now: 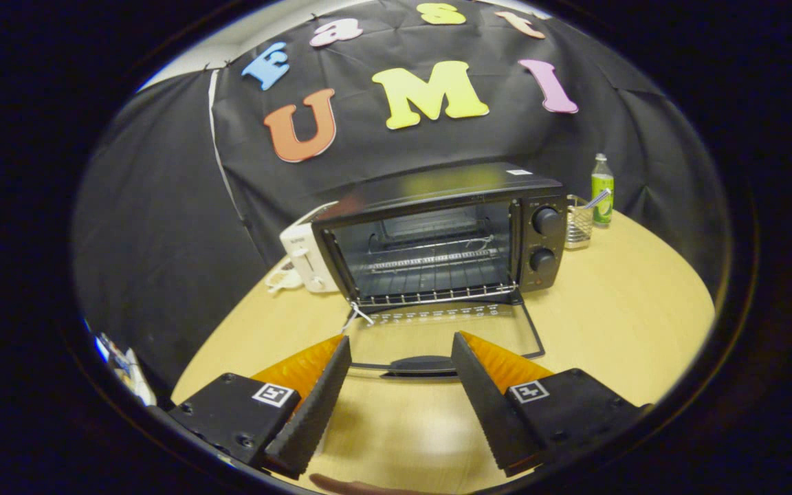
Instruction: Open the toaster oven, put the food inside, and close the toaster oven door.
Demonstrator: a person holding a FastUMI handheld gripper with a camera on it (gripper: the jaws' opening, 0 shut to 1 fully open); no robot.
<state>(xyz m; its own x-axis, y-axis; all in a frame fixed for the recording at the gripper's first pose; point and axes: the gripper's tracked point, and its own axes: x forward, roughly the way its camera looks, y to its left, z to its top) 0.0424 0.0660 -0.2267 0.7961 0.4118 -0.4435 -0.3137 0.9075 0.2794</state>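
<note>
A black toaster oven (441, 234) stands on the round wooden table (616, 323), ahead of my fingers. Its glass door (447, 330) hangs fully open, lying flat toward me, with the dark handle (423, 364) just beyond my fingertips. Inside, a wire rack (430, 265) is bare. Two knobs (545, 221) sit on the oven's right panel. My gripper (401, 340) is open, with nothing between its fingers, hovering above the table just short of the door handle. I see no food on the table.
A white toaster (305, 260) stands left of the oven. Behind the oven's right side are a wire holder (578, 223) and a green-labelled bottle (602, 189). Black cloth walls close the booth behind. Bare tabletop lies right of the door.
</note>
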